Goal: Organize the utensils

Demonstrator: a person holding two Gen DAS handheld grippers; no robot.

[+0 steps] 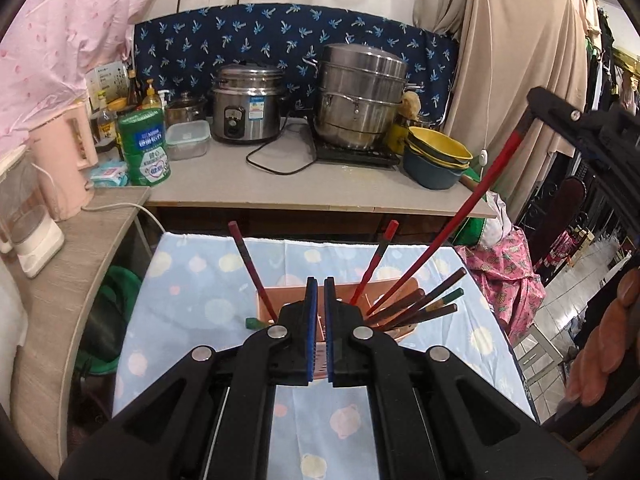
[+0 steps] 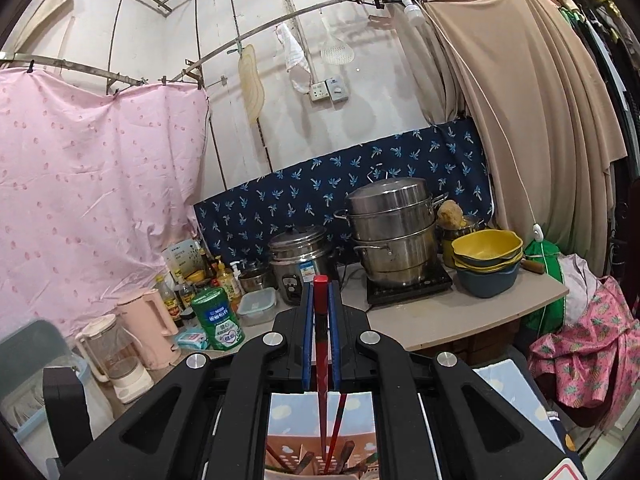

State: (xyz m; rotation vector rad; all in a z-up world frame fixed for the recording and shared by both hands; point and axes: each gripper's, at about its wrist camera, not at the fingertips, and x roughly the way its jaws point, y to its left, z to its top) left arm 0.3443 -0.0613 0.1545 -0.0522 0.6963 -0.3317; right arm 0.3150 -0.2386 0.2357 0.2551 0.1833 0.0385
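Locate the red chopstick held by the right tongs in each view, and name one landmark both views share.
Left wrist view: the red chopstick slants from the right tongs at upper right down into the pink utensil holder.
Right wrist view: it stands centre frame, clamped between the blue pads.
Shared landmark: the steel steamer pot.

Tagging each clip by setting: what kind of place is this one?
Most likely a makeshift home kitchen corner. A rice cooker and a steamer pot on a hotplate stand on a counter, with stacked bowls beside them, and cloth sheets hang as walls.
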